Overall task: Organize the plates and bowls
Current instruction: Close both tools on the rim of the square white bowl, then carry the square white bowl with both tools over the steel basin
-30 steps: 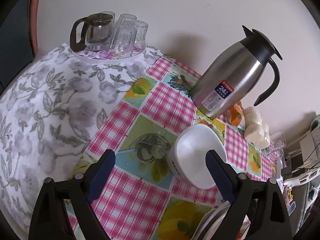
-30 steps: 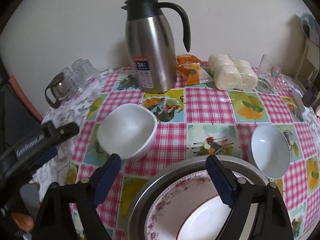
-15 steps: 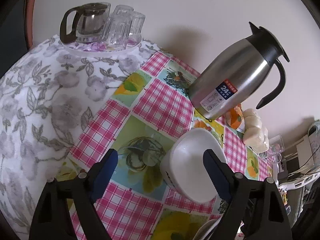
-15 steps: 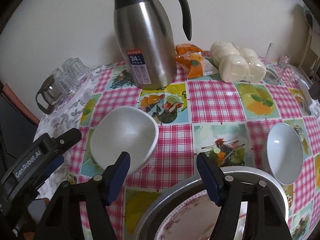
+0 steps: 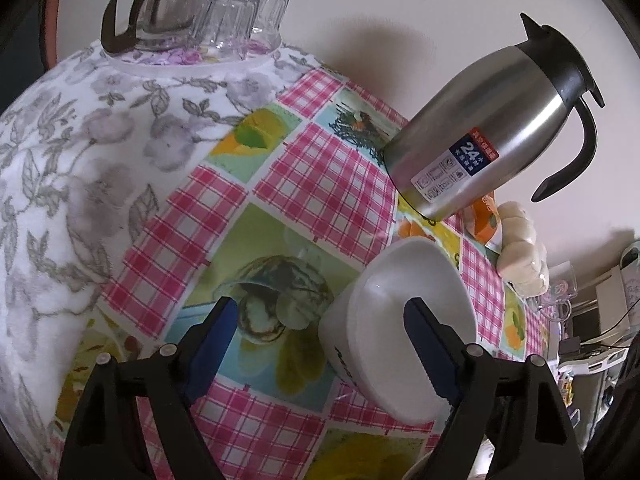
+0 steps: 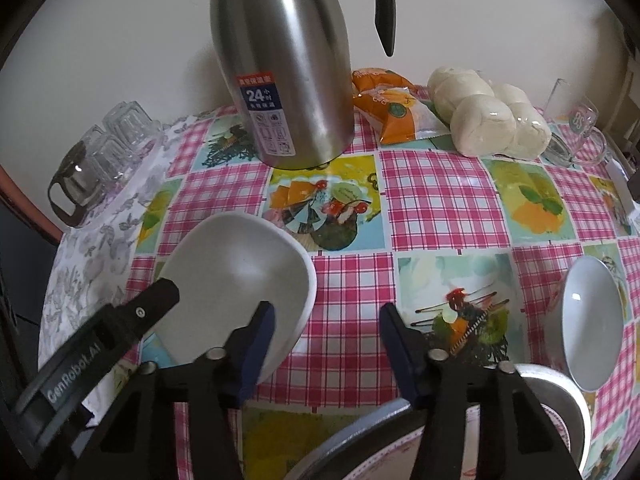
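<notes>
The square white bowl (image 6: 240,276) stands loose near the table's (image 6: 440,196) left edge. The left gripper (image 5: 318,336) is spread and straddling its wall; the right gripper (image 6: 326,344), just narrowing, pinches nothing. Stacking remains undone

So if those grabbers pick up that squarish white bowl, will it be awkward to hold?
Possibly. The white bowl looks glazed and glossy, so its rim may slip between the pads. It seems rigid ceramic, likely to chip if dropped. Its flat base suggests it would slide, not roll, if nudged.
</notes>
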The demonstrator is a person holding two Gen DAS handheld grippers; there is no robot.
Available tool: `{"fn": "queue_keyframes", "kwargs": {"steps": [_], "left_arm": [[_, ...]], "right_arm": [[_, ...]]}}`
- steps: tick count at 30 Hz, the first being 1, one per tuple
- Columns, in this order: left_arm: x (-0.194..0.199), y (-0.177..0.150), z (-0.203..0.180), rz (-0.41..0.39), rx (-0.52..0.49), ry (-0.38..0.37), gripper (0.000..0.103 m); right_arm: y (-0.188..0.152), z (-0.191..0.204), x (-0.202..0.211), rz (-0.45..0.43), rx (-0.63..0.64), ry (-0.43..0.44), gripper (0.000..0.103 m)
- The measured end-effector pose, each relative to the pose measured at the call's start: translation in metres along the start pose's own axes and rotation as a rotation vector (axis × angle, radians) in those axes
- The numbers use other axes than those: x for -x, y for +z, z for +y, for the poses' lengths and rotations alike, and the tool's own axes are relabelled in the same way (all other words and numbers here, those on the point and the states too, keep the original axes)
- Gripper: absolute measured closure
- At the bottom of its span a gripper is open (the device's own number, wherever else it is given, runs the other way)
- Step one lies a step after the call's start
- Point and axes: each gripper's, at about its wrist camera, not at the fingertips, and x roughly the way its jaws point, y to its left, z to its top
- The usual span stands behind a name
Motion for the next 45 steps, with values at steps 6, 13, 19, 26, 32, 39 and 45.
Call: {"fn": "queue_keyframes", "kwargs": {"steps": [6,13,19,26,32,39,45], "left_arm": [[-0.011,-0.004,-0.001,0.028,-0.003,0.006,0.028],[-0.019,-0.005,0.006,0.046,0.015,0.003,0.036],[-0.023,-0.007,0.008,0.058,0.024,-0.031,0.055],[-0.017,-0.006,-0.002,0.058,-0.010,-0.059,0.081],[-0.007,-0.004,-0.002,0.053,-0.024,-0.068,0.082],[0.009,-0.006,-0.010,0.045,-0.063,-0.062,0.082],[0.034,-0.010,-0.026,0.012,-0.105,-0.049,0.082]], "right_arm": [[0.000,0.007,-0.012,0.017,0.021,-0.011,0.054],[-0.001,0.010,-0.022,0.041,0.018,0.009,0.063],[-0.002,0.014,-0.023,0.041,0.029,0.019,0.076],[-0.006,0.018,-0.021,0.043,0.037,0.039,0.083],[-0.010,0.015,-0.016,0.036,0.031,0.049,0.084],[-0.016,0.008,-0.006,0.038,0.007,0.068,0.084],[-0.019,0.000,0.017,0.004,-0.015,0.096,0.084]]}}
